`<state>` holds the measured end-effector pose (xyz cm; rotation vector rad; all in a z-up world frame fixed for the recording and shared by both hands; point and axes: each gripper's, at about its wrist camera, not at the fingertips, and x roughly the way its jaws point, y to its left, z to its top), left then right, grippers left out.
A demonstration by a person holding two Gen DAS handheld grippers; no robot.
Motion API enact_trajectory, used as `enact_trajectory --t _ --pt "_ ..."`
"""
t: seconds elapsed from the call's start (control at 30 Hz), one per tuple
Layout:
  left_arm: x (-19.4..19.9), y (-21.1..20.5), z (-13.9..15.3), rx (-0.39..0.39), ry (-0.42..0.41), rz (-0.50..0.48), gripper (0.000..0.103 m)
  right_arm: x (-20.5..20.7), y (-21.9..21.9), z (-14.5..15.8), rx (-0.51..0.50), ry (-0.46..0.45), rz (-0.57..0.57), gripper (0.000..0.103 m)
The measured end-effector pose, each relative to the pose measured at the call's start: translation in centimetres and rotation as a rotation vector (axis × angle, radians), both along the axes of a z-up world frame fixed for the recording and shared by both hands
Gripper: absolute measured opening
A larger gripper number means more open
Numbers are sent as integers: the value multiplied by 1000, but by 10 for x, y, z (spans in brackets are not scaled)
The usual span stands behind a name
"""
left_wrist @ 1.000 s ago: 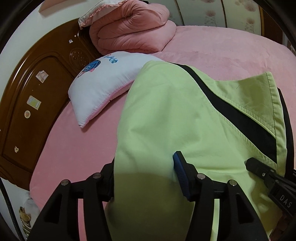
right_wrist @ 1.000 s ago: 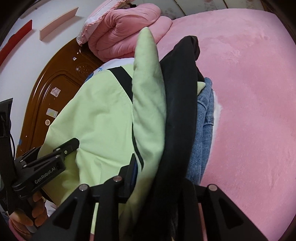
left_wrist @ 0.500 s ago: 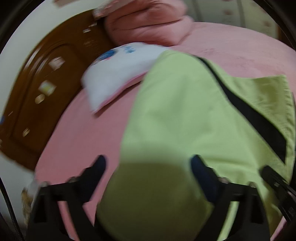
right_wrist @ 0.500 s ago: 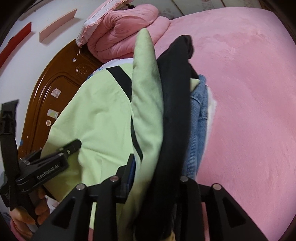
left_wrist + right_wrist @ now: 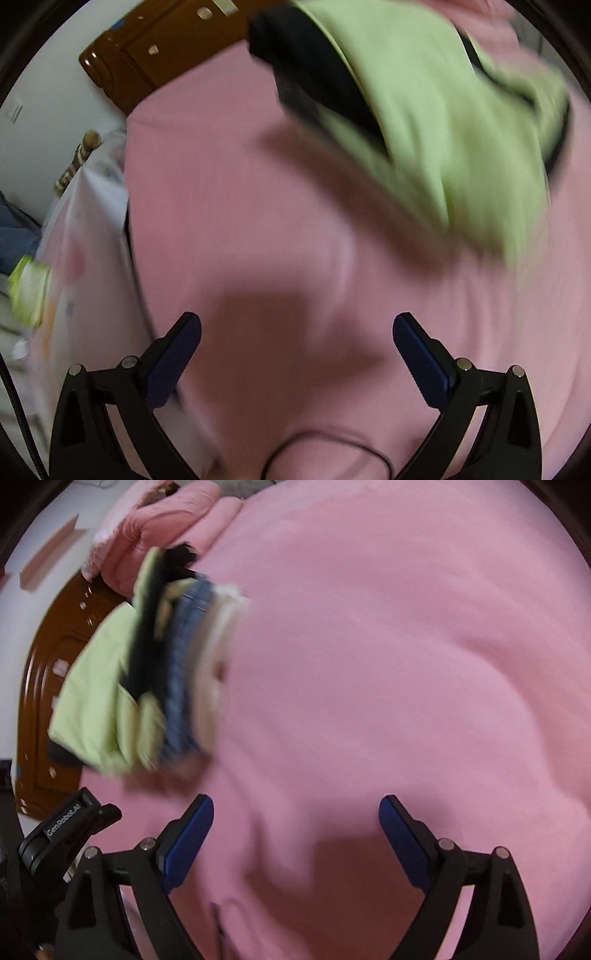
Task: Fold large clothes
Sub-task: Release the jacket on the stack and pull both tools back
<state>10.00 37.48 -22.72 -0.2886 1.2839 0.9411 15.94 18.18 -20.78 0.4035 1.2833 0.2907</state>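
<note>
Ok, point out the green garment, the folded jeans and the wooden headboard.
green garment [image 5: 436, 92]: left wrist view, on its broad light-green panel.
folded jeans [image 5: 186, 657]: right wrist view, on the blue denim edge in the stack.
wooden headboard [image 5: 38, 686]: right wrist view, on the brown carved panel left of the stack.

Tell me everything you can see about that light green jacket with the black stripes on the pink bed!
The light green jacket with black stripes looks like smooth, thin cloth. It is folded and lies on top of a stack, over a black layer and blue denim, on the pink bed cover near the brown wooden headboard. The left wrist view shows it too, blurred, with a black band along its edge. Neither gripper touches it.
</note>
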Motion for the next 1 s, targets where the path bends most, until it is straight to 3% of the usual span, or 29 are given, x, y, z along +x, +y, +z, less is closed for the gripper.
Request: enact_trajectory --t 0.2,0.33,0.4,0.47,0.6,0.73,0.87,1.0 --pt "-56 -134 -2 -69 113 -147 103 -64 -123 -3 -88 42 42 94" --pt "-95 -233 -13 -243 292 -257 103 -112 -226 19 -217 108 83 95" --pt "-111 -280 -9 -342 286 -250 103 -133 -264 34 -334 120 127 96" --pt "-119 -315 -4 -387 279 -273 103 -160 -302 61 -433 92 196 98" --pt "-129 -388 26 -308 328 -397 103 -201 -358 88 -528 161 276 98" --pt "-142 -444 60 -338 351 -542 103 -228 -404 119 -452 158 176 100" --pt "-161 -483 94 -282 230 -677 102 -247 -440 150 -412 80 6 101" --pt "-174 -517 131 -246 155 -822 102 -273 -453 173 -342 26 -63 101"
